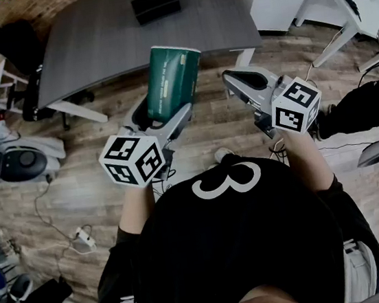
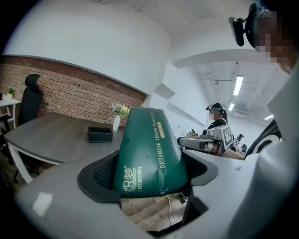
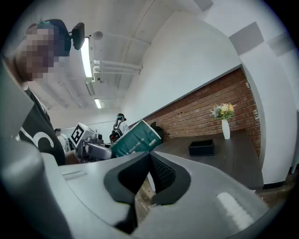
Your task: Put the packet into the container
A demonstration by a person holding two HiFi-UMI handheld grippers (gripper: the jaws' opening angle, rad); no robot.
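In the head view, the lower end of the green packet (image 1: 172, 80) is hidden between the fingers of the left gripper (image 1: 165, 110), and its print is too small to read. Only the dark outside of the black container (image 1: 155, 5) shows, so its inside cannot be told. The counter (image 1: 92, 42) is cut off at the top edge. Both of the person's hands sit hidden behind the grippers' marker cubes.

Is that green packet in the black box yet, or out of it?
Out. The left claw grips the green packet in the air; the black box sits apart on the table.
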